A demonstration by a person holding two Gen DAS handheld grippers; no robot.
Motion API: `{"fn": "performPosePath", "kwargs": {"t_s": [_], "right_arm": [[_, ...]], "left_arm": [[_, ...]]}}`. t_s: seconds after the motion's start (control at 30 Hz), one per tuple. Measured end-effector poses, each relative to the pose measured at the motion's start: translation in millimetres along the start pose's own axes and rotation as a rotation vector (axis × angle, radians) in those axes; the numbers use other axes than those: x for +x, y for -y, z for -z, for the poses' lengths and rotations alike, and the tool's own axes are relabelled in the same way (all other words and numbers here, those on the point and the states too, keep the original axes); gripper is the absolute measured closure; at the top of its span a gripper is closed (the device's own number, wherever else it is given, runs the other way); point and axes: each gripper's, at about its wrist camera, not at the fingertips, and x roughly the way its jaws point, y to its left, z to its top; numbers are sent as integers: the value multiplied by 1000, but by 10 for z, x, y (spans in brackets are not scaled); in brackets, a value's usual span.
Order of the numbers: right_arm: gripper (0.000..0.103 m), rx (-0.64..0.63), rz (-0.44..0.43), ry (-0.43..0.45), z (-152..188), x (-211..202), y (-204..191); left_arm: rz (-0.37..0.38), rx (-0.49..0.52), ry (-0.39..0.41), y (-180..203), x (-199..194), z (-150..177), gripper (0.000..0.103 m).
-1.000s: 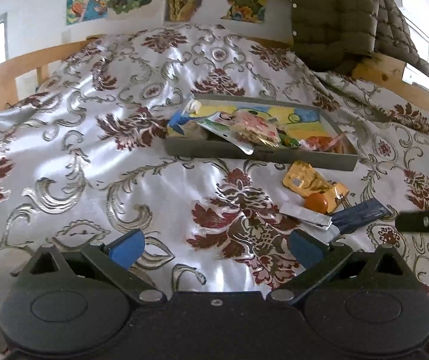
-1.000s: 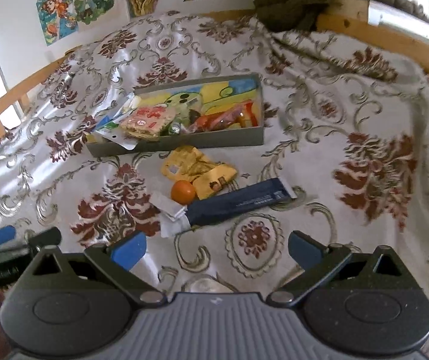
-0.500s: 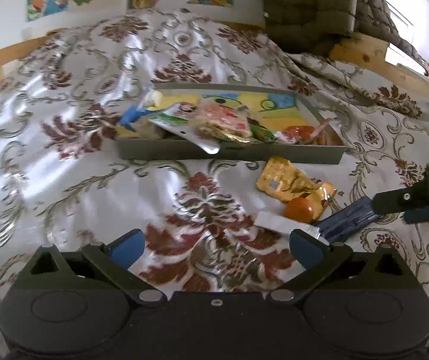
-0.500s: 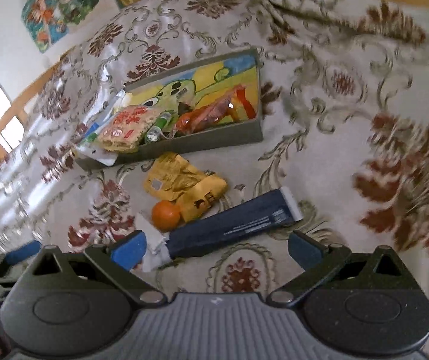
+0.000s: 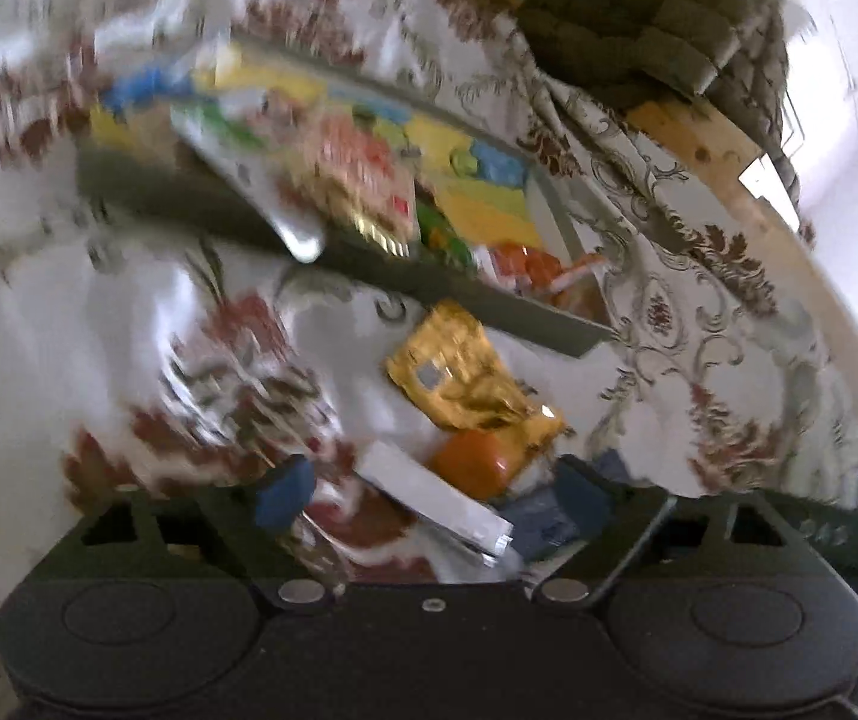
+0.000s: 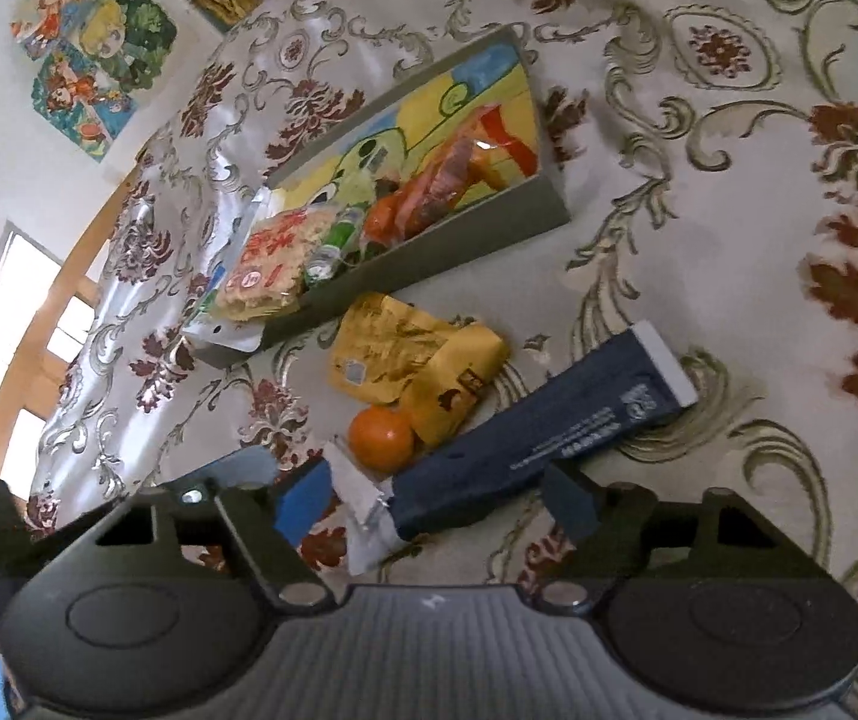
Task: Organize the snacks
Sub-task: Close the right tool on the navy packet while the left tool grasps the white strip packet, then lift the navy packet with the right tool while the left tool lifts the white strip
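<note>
Both jaws are spread, nothing gripped. The navy packet (image 6: 540, 438) is seen between the right gripper (image 6: 438, 501) fingers; the left gripper (image 5: 429, 498) is held over the orange (image 5: 470, 465), beside the snack tray (image 6: 459, 228) on the bedspread (image 6: 729, 210).

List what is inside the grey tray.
The grey tray holds a red-and-white cracker pack, a green wrapped snack and an orange-red packet. A white pouch hangs over its left end. Anything under the packs is hidden.
</note>
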Motion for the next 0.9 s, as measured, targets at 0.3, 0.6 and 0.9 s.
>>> {"fn": "performPosePath", "kwargs": {"t_s": [0.3, 0.6, 0.9], "right_arm": [[43, 48, 77, -11, -24, 220, 44], [53, 17, 79, 2, -52, 330, -28], [68, -3, 48, -32, -23, 376, -58]], "left_arm": [[42, -186, -81, -174, 313, -28, 40], [-18, -110, -79, -70, 307, 17, 54], [-51, -30, -76, 2, 223, 133, 74]]}}
